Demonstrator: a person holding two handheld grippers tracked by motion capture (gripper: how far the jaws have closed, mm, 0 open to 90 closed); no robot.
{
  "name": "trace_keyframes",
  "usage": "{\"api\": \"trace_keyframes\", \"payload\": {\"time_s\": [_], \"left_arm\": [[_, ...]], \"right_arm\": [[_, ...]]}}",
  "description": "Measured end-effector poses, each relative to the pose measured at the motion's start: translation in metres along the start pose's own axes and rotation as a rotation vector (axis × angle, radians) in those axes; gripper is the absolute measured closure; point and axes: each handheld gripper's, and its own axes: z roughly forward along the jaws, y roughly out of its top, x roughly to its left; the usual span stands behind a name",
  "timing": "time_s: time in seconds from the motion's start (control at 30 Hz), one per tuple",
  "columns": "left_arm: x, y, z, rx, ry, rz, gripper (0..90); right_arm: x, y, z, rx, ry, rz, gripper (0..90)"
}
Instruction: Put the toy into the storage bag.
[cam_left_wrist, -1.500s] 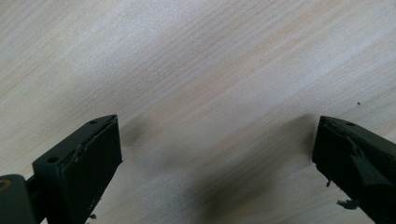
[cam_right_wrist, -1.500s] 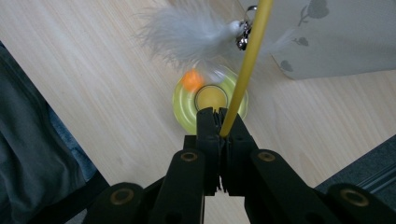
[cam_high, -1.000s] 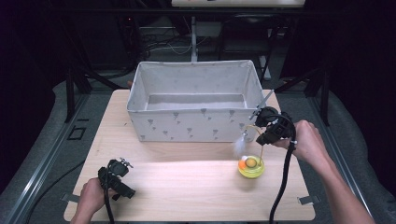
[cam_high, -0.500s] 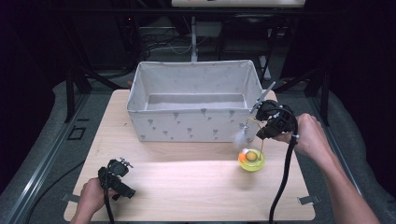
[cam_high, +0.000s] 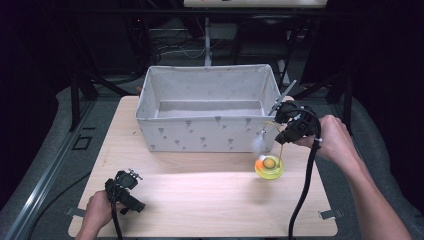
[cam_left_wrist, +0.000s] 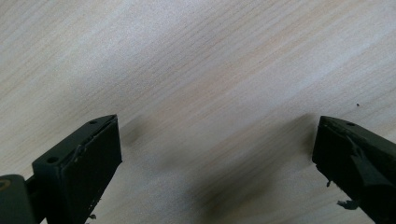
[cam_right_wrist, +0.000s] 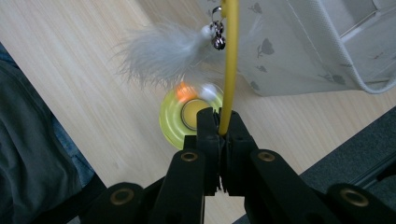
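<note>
The right gripper (cam_right_wrist: 219, 122) pinches the springy yellow wand (cam_right_wrist: 229, 65) of a light cat toy (cam_high: 269, 167) near the table's (cam_high: 200, 200) right edge, its soft feather (cam_right_wrist: 161, 52) dangling; the left gripper (cam_left_wrist: 215, 158) gapes empty.

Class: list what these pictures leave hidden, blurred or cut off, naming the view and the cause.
- Fabric bin floor, high view: the front wall hides part of it.
- Yellow wand top, right gripper view: cut by the top edge.
- Orange spot on the yellow base, right gripper view: blurred.
- Bell, right gripper view: too small for detail.
</note>
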Motion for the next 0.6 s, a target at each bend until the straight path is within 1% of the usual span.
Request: {"api": "trace_keyframes", "payload": {"time_s": [0.4,0.5,0.53,0.6], "left_arm": [[0.000,0.000,0.000,0.000,0.002,0.000,1.4],[0.000,0.000,0.000,0.000,0.002,0.000,1.4],[0.000,0.000,0.000,0.000,-0.001,-0.001,1.4],[0.000,0.000,0.000,0.000,-0.001,-0.001,1.4]], "right_arm": [[-0.003,0.002,-0.013,-0.008,-0.012,-0.005,87.6],[-0.003,0.003,-0.015,-0.012,-0.013,-0.002,87.7],[-0.003,0.003,-0.016,-0.021,-0.011,0.005,87.7],[-0.003,0.004,-0.019,-0.017,-0.016,-0.002,87.7]]}}
